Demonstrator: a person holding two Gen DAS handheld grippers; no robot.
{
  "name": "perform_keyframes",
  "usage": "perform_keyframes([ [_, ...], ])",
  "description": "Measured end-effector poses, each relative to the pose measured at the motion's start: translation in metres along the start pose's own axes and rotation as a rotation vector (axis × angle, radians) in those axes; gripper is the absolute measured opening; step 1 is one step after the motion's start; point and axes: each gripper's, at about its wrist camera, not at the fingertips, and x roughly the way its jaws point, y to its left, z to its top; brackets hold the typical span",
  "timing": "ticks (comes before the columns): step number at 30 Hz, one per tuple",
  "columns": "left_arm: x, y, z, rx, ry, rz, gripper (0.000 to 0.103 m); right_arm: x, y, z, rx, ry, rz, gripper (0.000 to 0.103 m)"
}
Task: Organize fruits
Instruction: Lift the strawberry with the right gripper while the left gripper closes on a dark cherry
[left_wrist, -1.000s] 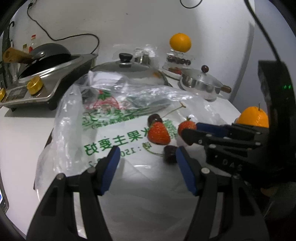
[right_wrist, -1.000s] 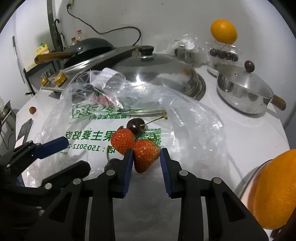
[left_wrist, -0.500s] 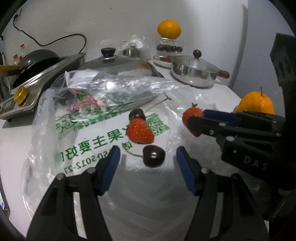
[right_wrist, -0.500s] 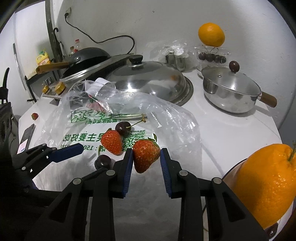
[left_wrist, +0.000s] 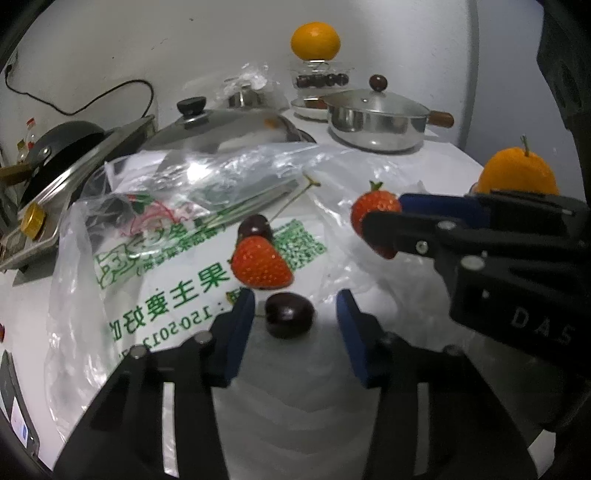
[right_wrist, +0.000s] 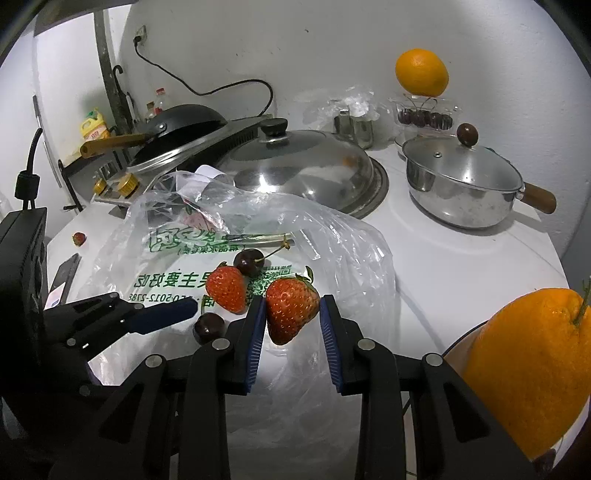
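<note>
a: since a second ago the left gripper (left_wrist: 295, 310) is sliding in over the plastic bag (left_wrist: 155, 280), and now the dark cherry (left_wrist: 290, 314) is sitting right between its blue pads, where before it was lying just off the right pad.

b: is it gripping it?

a: not yet. the jaws are closing, the left pad is nearly touching the cherry, and a gap is showing on the right side.

b: and the right gripper (right_wrist: 291, 317)?

a: it is clamping a strawberry (right_wrist: 291, 314) between both pads, holding it clear of the bag, leaves pointing up. it is hanging a little higher than before.

b: what else is lying on the bag?

a: a second strawberry (left_wrist: 260, 264) is resting just beyond the cherry, with a stemmed cherry (left_wrist: 255, 226) touching its far side. an orange (right_wrist: 528, 369) is sitting close on the right.
</note>
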Motion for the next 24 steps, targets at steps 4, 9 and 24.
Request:
perform_keyframes([
  [4,0.0017,-0.0024,-0.0002,0.016,0.004,0.000,0.041,-0.0006,-0.0005,0.0003,0.000,-0.003,0.005,0.032],
  [9,0.0028,-0.0034,0.0011,0.026,0.000,0.000,0.038,-0.0013,-0.0012,0.0004,0.003,-0.006,0.007,0.032],
  [24,0.0003,0.0007,-0.0001,0.013,-0.009,0.000,0.030,-0.0011,-0.0006,0.0004,0.002,-0.006,0.006,0.032],
])
